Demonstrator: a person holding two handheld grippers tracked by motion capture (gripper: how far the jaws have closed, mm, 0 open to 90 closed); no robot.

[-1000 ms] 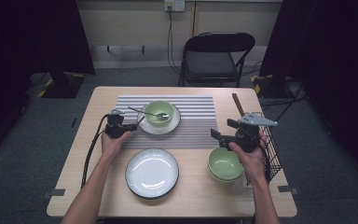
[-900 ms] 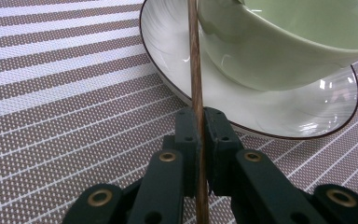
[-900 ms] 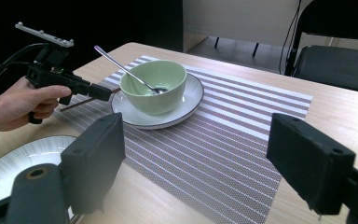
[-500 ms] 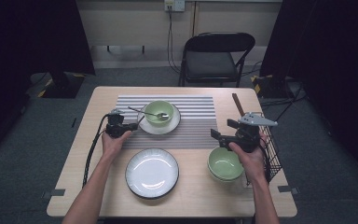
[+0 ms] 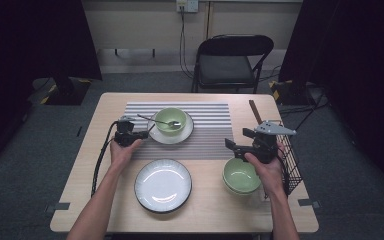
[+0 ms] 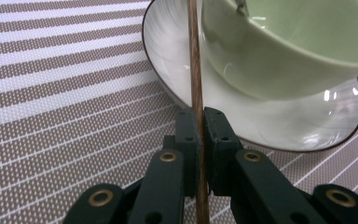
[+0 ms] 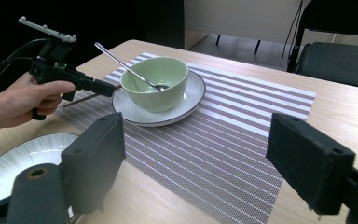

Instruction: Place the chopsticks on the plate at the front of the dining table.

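Left gripper: jaws clamped on a thin brown chopstick, gripped partway along its length. The stick's far end lies at the rim of the white saucer that carries a green bowl; whether it touches the rim cannot be told. In the high view this gripper sits at 9 o'clock of that saucer, on the striped placemat. A spoon rests inside the bowl, handle leaning out toward 10 o'clock.

Right gripper: jaws wide apart, nothing between them. In the high view it hovers at 12 o'clock of a second green bowl.

An empty plate lies at 6 o'clock of the saucer.

Risks, as judged:
- The grip is narrow on a slim round stick; it may pivot or slip out if swung.
- A push forward may drive the tip against the saucer rim and shift saucer and bowl.
- Lifting too near the bowl may catch the spoon handle and flip it out.
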